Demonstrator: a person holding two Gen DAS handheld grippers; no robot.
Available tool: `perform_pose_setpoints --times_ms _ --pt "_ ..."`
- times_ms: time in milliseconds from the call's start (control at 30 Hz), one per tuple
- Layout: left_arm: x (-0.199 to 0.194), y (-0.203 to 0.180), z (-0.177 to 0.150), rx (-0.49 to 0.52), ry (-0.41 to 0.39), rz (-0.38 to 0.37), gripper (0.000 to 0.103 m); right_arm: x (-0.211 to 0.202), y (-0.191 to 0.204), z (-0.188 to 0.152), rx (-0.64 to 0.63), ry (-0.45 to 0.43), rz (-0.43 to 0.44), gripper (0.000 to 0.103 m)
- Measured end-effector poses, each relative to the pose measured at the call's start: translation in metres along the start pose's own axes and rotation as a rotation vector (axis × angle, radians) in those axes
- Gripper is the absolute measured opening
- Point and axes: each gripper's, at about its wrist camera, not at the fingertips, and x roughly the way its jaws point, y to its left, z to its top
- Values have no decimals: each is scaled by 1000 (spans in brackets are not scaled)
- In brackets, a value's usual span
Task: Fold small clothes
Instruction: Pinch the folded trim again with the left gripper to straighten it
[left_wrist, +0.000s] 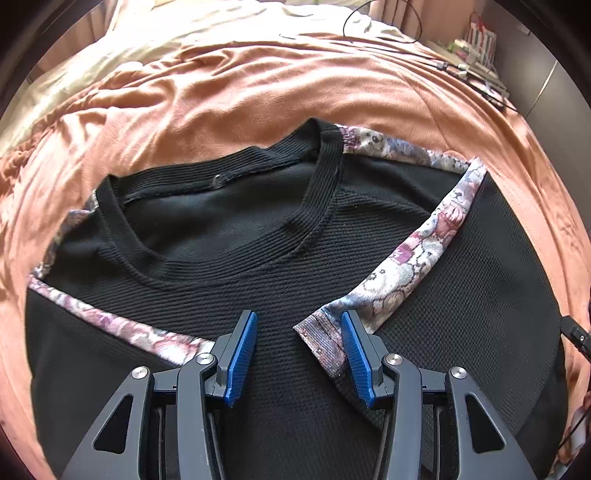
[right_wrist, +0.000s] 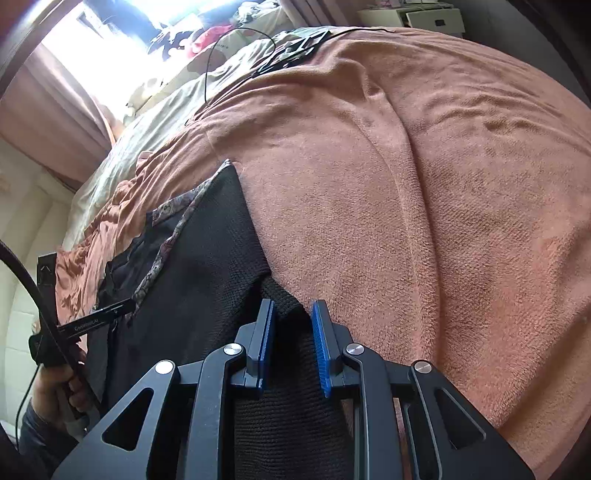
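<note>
A black ribbed-knit top with floral-print trim (left_wrist: 229, 229) is lying flat on a salmon-coloured terry blanket (left_wrist: 258, 88) covering the bed. The left tongs (left_wrist: 299, 354) are hovering spread over its chest, beside a folded floral strip. The right tongs (right_wrist: 293, 347) are standing partly spread around the top's black edge fold.

One black top (left_wrist: 280, 229) on one orange blanket (left_wrist: 229, 85). Two floral bands (left_wrist: 417, 251) cross the top. Two grippers: left gripper (left_wrist: 299, 354), right gripper (right_wrist: 293, 347). One hand (right_wrist: 55, 387) beside the top.
</note>
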Motion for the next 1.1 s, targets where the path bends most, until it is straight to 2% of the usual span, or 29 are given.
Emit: perform_pose_setpoints --times_ms 33,100,133,167,200,333,433,567,767,833,933,1000,1100 --pt "0 0 -1 0 -13 -3 49 0 1 -1 -8 -2 2 18" --pt "0 -1 -2 10 -23 -25 35 3 7 -1 -41 2 -4 18" --pt "1 -3 -3 21 -17 -41 19 5 11 -2 -59 5 -11 18" --pt "1 -5 -4 40 -14 -47 10 7 14 -4 -78 5 -30 18" --pt "-1 -7 -4 56 -19 -38 6 8 15 -4 -89 3 -44 18" --pt "-8 -8 -4 76 -42 10 4 10 7 -4 -52 6 -44 18" --pt "-8 0 -4 49 -38 17 4 8 3 -5 -32 3 -36 15" --pt "-6 2 -3 51 -37 25 4 8 5 -5 -38 7 -49 15" --pt "-2 1 2 20 -29 33 5 -5 -6 -2 19 34 -21 15" --pt "-5 1 3 14 -35 33 6 -13 -4 0 20 8 -18 15" --pt "-11 3 3 7 -42 23 7 -22 3 3 -11 -41 41 15" --pt "-18 4 3 -4 -52 7 7 -23 8 2 -46 -68 40 18" --pt "-24 5 3 -3 -62 7 8 -9 9 1 -69 -60 43 18"
